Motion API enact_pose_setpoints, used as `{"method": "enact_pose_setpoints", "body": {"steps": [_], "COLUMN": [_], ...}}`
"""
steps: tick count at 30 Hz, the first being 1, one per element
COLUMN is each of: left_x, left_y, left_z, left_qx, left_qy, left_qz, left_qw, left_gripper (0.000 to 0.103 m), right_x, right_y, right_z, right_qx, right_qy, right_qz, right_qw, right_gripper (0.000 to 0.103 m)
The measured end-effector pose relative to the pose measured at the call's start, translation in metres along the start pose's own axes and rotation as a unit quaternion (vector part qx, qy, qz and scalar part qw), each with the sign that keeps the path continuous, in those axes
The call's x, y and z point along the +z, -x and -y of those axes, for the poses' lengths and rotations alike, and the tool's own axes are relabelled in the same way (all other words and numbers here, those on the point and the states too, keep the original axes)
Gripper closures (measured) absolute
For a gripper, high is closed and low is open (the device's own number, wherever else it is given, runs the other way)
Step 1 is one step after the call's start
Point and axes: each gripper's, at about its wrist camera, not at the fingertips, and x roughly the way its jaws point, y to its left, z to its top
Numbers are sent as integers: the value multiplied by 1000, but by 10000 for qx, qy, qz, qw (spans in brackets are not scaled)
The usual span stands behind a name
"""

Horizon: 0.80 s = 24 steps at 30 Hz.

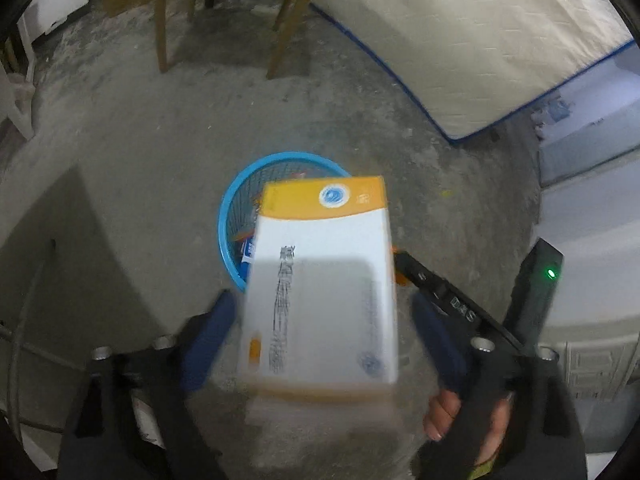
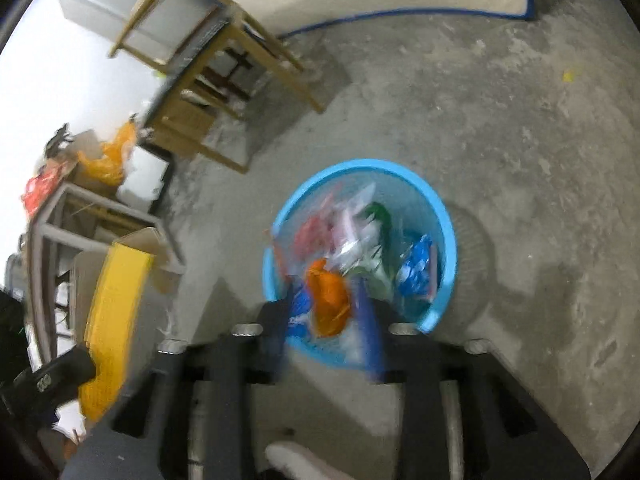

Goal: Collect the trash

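The left gripper point(image 1: 320, 320) has its jaws spread wide, and a white box with an orange band point(image 1: 320, 292) lies between them. The blue pads point(image 1: 208, 332) stand clear of the box's sides by a narrow gap on each side, so nothing presses on it; the box is blurred, and whether anything bears it from below cannot be told. Just right of the jaws is the right gripper's black body, with a hand point(image 1: 464, 412) on its handle.

Beyond the tips of the left jaws stands the blue mesh basket point(image 1: 236, 216) on the concrete floor point(image 1: 140, 152); the box covers the basket's near right part. Bare floor lies open left and right of the basket. Farther off stands a wooden chair point(image 1: 224, 12), and to the far right lies a pale mattress with a blue edge point(image 1: 460, 40).

The right gripper point(image 2: 330, 312) has its jaws partly open, with an orange crumpled wrapper point(image 2: 328, 300) between them; blur hides any contact, though it seems loose rather than pinched. These jaws hang over the basket's point(image 2: 444, 216) near rim. Only this view shows the contents: red, white, green and blue wrappers point(image 2: 416, 268). Left of the jaws the same box shows as a yellow streak point(image 2: 112, 312). Farther left stands a grey frame point(image 2: 48, 232) with cardboard boxes point(image 2: 92, 156).
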Motion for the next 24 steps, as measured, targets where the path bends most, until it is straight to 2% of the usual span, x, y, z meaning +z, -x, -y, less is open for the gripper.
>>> {"method": "enact_pose_setpoints", "body": {"steps": [2,4,12,19,22,24], "left_x": [0,-5,-18,-37,-56,-72], "left_y": [-6,-4,26,72,105,129], "left_z": [-5,-12,-15,-10,-7,-6], "left_qx": [4,-153,-389,-318,-273,-258], "left_qy": [173,301,148,-142,-315,-483], "left_qz": [-74,-135,80,508,869,1096], "left_qw": [9998,9993,9991,9981,9953,9925], "left_gripper": [13,13,13,13,13,13], "right_x": [6,7,3,0,-8,-21], "right_y": [-20,-32,-29,-13,10,36], "right_z": [11,22,30,29,19,2], "right_qx": [-155,-215,-317,-302,-229,-127], "right_qy": [-113,-237,-216,-43,150,498], "right_qz": [-42,-92,-7,135,310,488], "right_qw": [9998,9994,9993,9994,9991,9975], "right_gripper": [51,51,51,50,49,47]}}
